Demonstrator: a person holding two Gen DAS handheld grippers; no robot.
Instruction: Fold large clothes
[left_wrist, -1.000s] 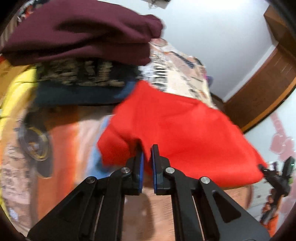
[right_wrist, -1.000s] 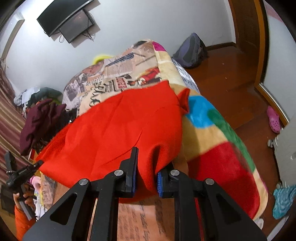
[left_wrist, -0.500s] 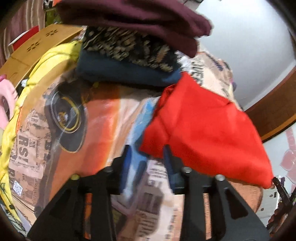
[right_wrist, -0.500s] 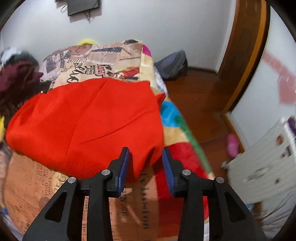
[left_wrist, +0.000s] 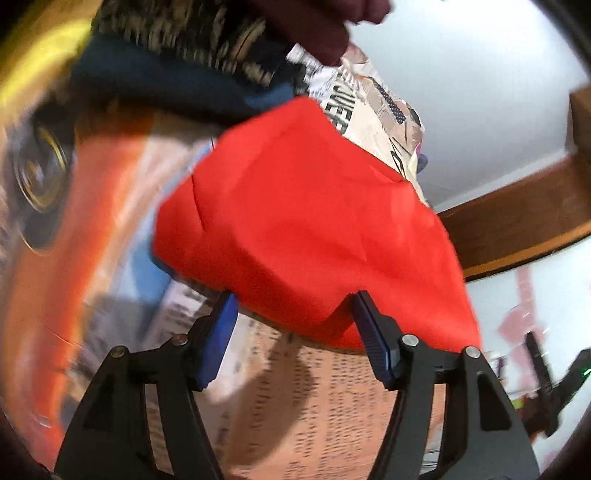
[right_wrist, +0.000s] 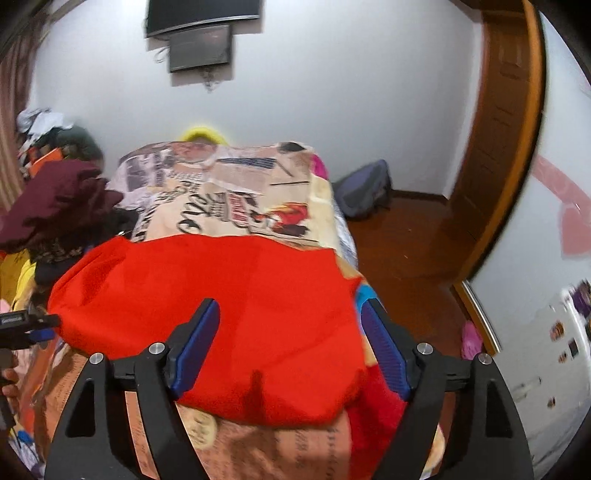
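A folded red garment (left_wrist: 314, 221) lies flat on the printed blanket of the bed, also seen from its other side as the red garment (right_wrist: 240, 302). My left gripper (left_wrist: 295, 325) is at its near edge with jaws opening; the cloth's edge sits between the blue pads (left_wrist: 218, 332) but they do not press it. My right gripper (right_wrist: 290, 321) hovers above the garment's near right corner, jaws opening wide, with nothing gripped. The left gripper's tip (right_wrist: 26, 325) shows at the left edge of the right wrist view.
A stack of clothes topped by a maroon garment (right_wrist: 55, 199) sits on the bed to the left of the red one. The blanket (right_wrist: 229, 192) runs to the far wall. A backpack (right_wrist: 365, 192) and a wooden door (right_wrist: 498, 147) are on the right.
Both grippers were shut on the red garment's near edge; both have opened and let it go. The garment now lies on the bed. The right gripper rose, the left sank.
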